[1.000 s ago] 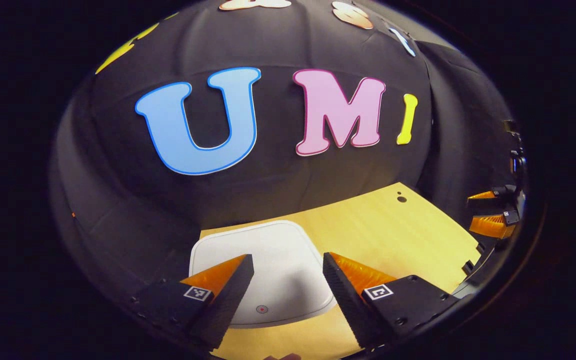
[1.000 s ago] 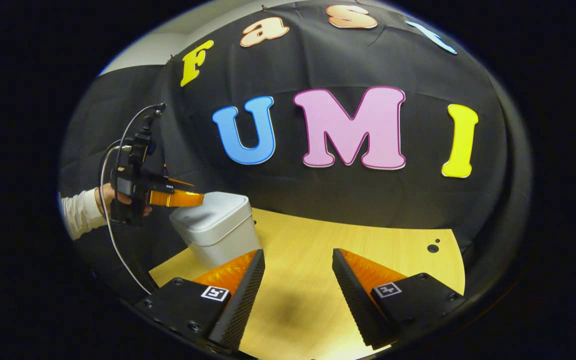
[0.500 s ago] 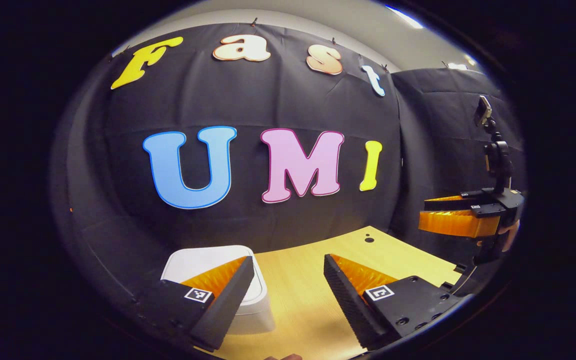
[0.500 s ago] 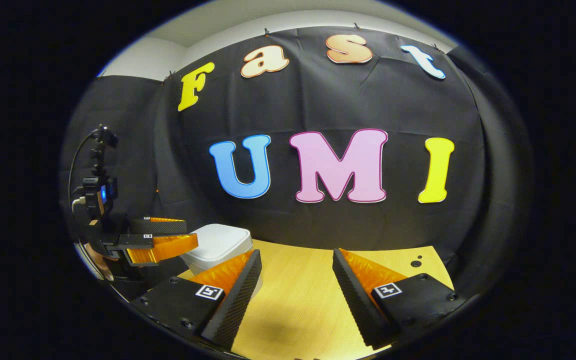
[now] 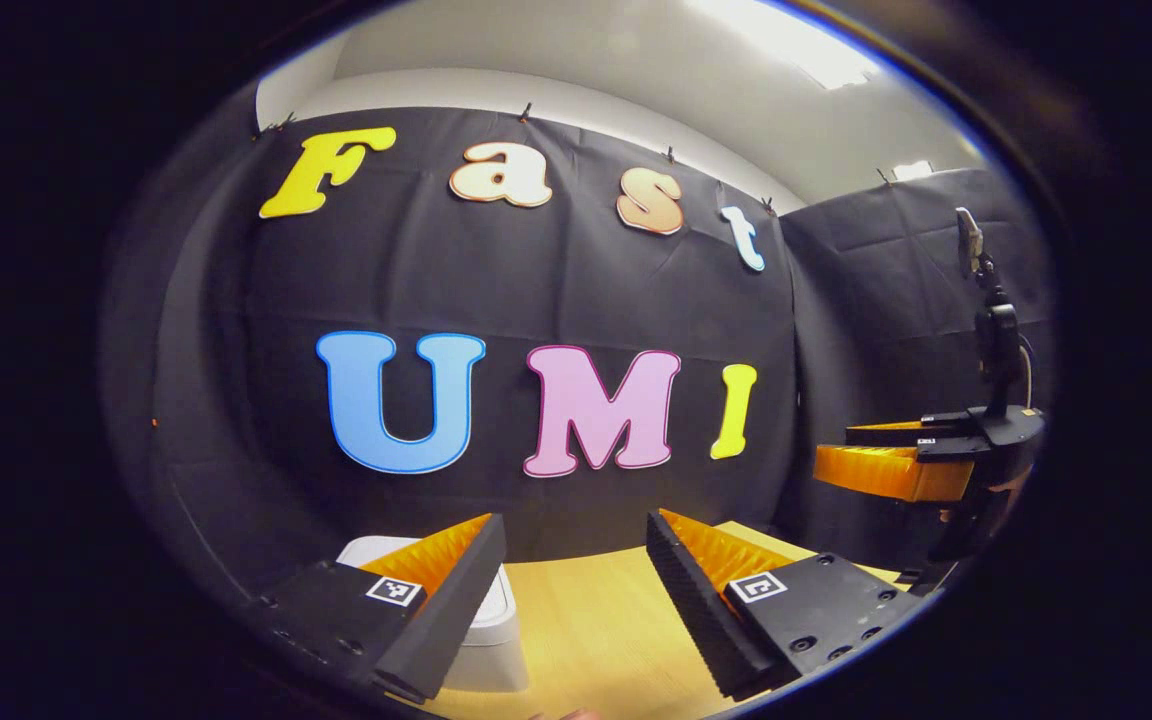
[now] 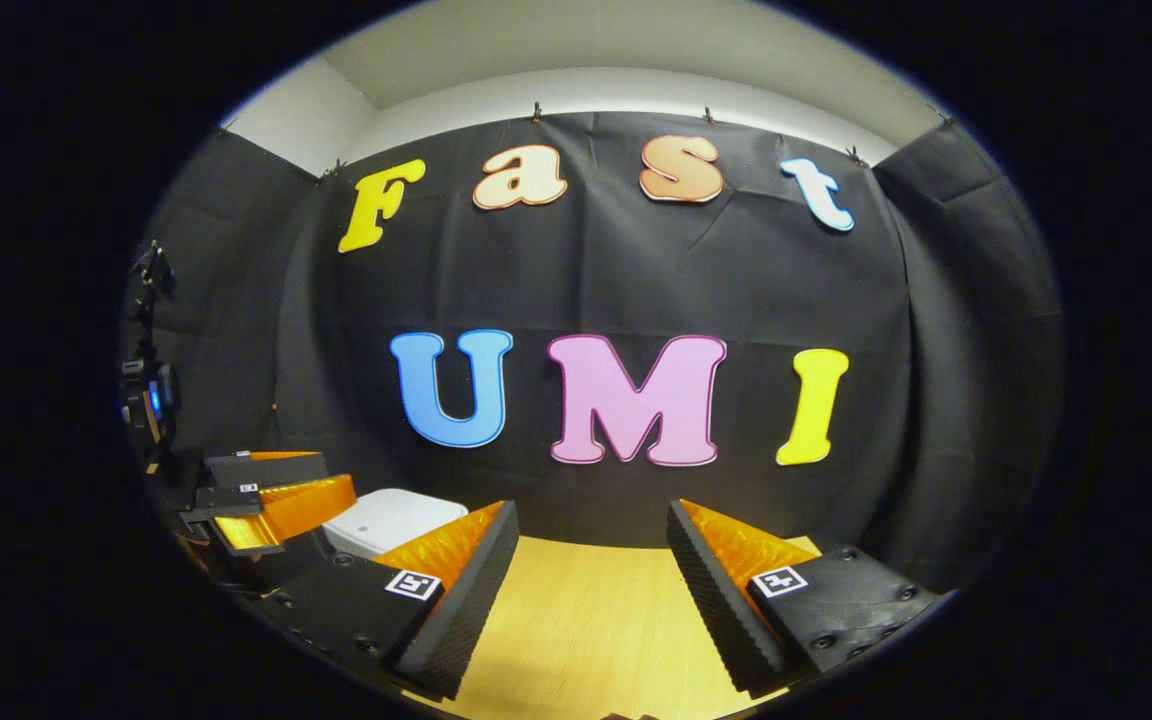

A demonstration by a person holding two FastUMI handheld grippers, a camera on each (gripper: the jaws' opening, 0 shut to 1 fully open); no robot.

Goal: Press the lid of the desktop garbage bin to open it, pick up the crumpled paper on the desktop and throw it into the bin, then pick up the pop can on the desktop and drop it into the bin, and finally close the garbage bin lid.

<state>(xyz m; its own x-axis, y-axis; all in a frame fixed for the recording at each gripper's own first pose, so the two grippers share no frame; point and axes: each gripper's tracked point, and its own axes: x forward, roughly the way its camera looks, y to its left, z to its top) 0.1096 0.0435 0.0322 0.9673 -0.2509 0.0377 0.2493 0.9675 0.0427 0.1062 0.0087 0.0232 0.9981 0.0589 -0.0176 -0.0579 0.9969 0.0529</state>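
The white plastic garbage bin with rounded corners [image 5: 496, 610] is standing on the light wooden bench [image 5: 586, 640] with its lid closed, partly behind one finger of my left hand-held gripper [image 5: 566, 600]. I am holding this gripper above the bench with fingers apart and nothing between them. My right hand-held gripper [image 6: 591, 590] is also spread apart and gripping nothing, near the bin.

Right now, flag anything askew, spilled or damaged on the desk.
Nothing stands out. The bin sits upright on the desk with its lid shut and level. Both the left gripper and the right gripper are open, holding nothing.
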